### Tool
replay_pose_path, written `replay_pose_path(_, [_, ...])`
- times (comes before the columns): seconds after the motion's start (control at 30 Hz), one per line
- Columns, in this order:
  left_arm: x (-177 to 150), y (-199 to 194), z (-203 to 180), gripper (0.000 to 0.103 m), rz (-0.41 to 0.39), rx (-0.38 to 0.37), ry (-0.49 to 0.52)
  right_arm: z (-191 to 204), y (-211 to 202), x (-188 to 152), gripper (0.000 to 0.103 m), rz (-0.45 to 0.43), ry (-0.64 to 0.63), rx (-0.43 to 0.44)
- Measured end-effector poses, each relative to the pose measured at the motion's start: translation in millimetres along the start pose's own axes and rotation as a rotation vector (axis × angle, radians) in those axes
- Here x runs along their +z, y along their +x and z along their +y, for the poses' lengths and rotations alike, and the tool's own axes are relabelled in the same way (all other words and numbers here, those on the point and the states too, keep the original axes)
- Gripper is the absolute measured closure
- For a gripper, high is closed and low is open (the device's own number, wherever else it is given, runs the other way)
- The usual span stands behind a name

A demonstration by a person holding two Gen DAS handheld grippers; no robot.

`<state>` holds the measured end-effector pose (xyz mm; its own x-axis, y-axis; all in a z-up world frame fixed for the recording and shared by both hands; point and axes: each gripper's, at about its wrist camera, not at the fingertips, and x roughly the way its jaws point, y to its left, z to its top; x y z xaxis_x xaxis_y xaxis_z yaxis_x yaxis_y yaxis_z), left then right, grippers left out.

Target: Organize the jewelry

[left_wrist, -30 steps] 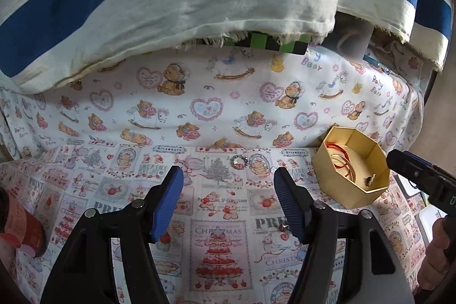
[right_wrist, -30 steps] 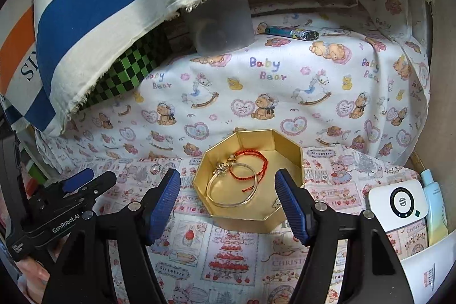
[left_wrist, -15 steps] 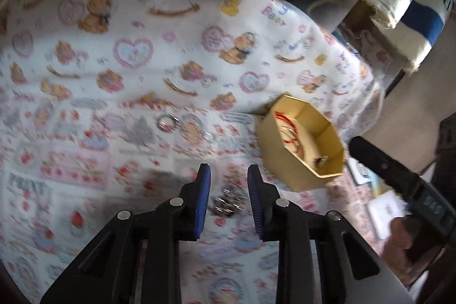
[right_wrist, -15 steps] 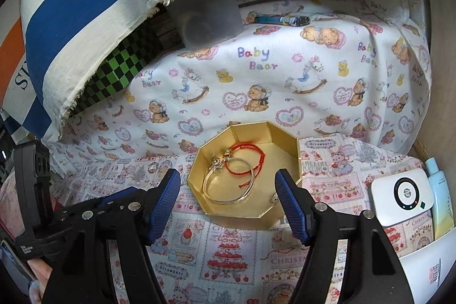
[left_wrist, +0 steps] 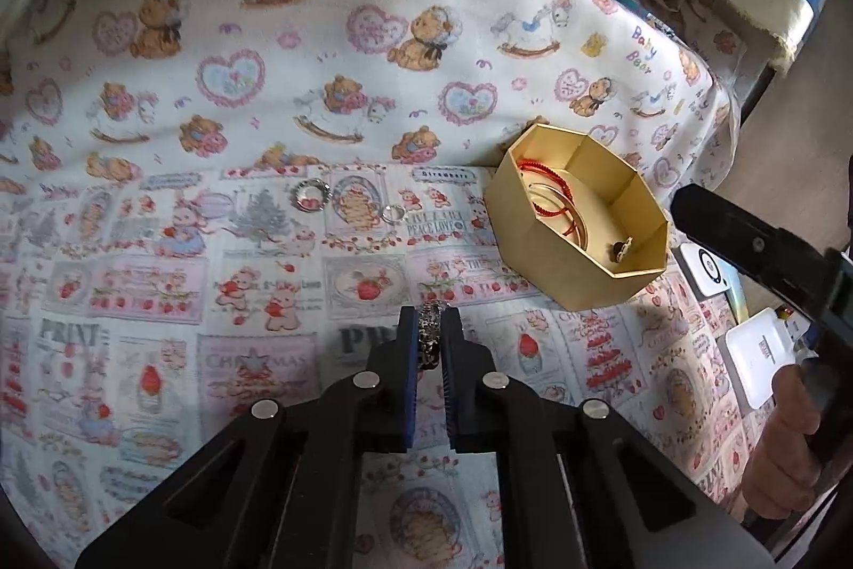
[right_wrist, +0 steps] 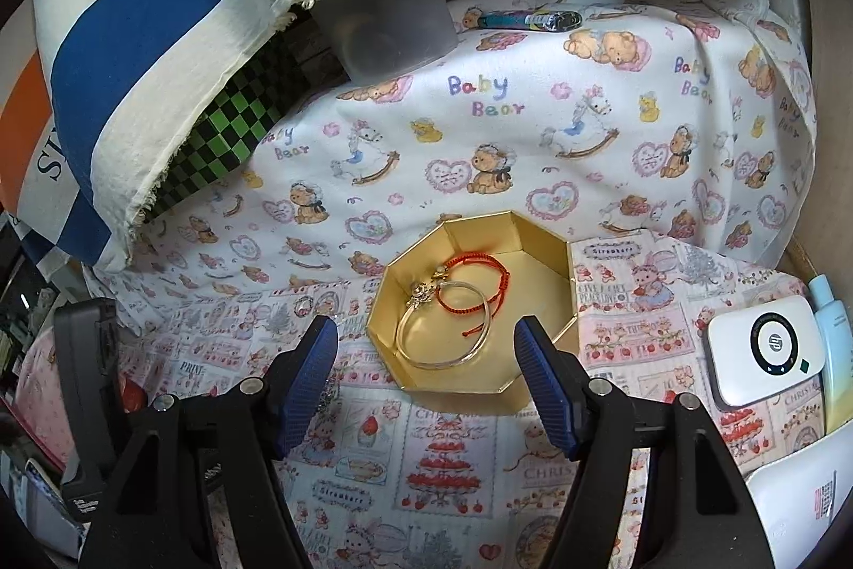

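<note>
The left claw [left_wrist: 431, 338] pinches a beaded bracelet [left_wrist: 429, 335] just above the printed surface [left_wrist: 160, 291], while the right claw [right_wrist: 426, 369] hangs wide near the gold box [right_wrist: 554, 249]. The carry right should probably stay level, releasing over the box's floor.

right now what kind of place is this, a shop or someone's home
Most likely a home: a surface draped in a baby bear cloth, a gold box holding bracelets, and a striped fabric heaped behind.

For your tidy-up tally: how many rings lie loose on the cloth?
2: a beaded ring left, a small plain ring nearer the gold box. Others may be hidden.
</note>
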<state>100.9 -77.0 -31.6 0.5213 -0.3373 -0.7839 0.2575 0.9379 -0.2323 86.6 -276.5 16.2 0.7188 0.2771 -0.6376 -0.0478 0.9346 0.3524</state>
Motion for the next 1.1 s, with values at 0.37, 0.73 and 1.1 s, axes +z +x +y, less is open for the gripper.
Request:
replay_pose_path(0.37, [3.3, -20.5, 10.5, 0.096, -0.05, 0.245, 0.043, 15.0, -8.0, -2.1, 0.032, -0.022, -0.06, -0.006])
replay_pose_path(0.73, [3.2, -20.1, 40.6, 0.094, -0.016, 0.304, -0.046, 20.9, -6.6, -3.4, 0.032, -0.018, -0.1, -0.023])
replay_pose_path(1.1, [9.0, -42.8, 57.8, 0.048, -0.037, 0.308, -0.141, 48.9, 4.4, -15.2, 0.032, 0.053, -0.228, 0.092])
